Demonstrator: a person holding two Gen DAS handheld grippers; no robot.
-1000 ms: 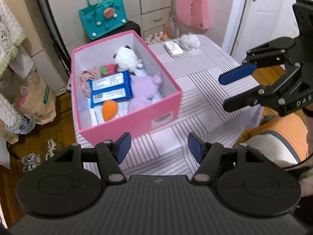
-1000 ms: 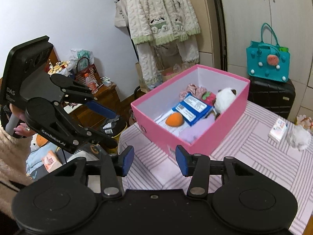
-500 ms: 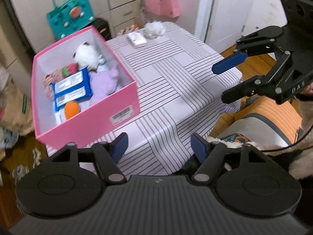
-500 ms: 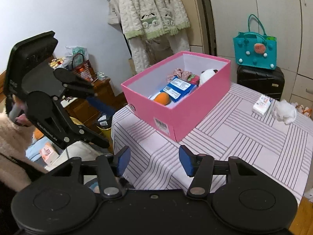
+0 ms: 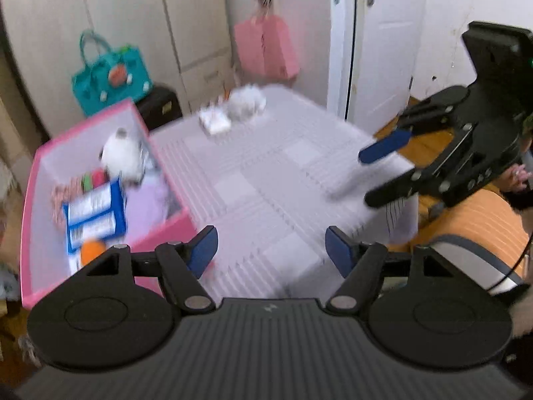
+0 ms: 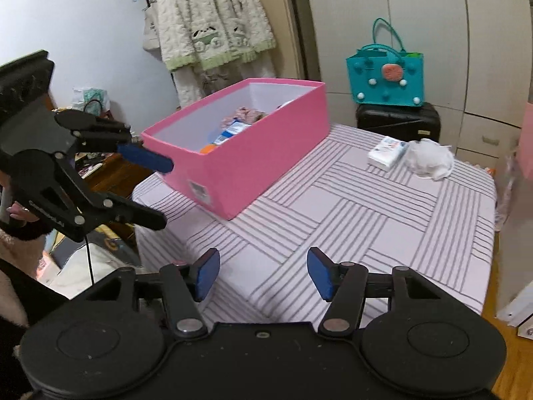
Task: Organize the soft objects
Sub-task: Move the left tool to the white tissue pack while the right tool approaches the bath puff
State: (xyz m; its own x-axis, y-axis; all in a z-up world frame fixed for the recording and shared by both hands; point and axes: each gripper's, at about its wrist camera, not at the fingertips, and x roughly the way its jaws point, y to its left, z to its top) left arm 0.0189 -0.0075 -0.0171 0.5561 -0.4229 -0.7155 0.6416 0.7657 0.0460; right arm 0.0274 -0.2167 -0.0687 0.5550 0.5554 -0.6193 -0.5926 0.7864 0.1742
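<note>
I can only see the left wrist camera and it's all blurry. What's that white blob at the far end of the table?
Observer: The right wrist view is sharp. It's a white fluffy thing lying right beside a small white packet.
Operator: Is my other grabber holding anything?
Observer: No. The right gripper has only the striped tablecloth showing between its jaws, and they are opening.
Operator: What's behind the pink box?
Observer: A fuzzy cream robe hangs on the wall behind the pink box.
</note>
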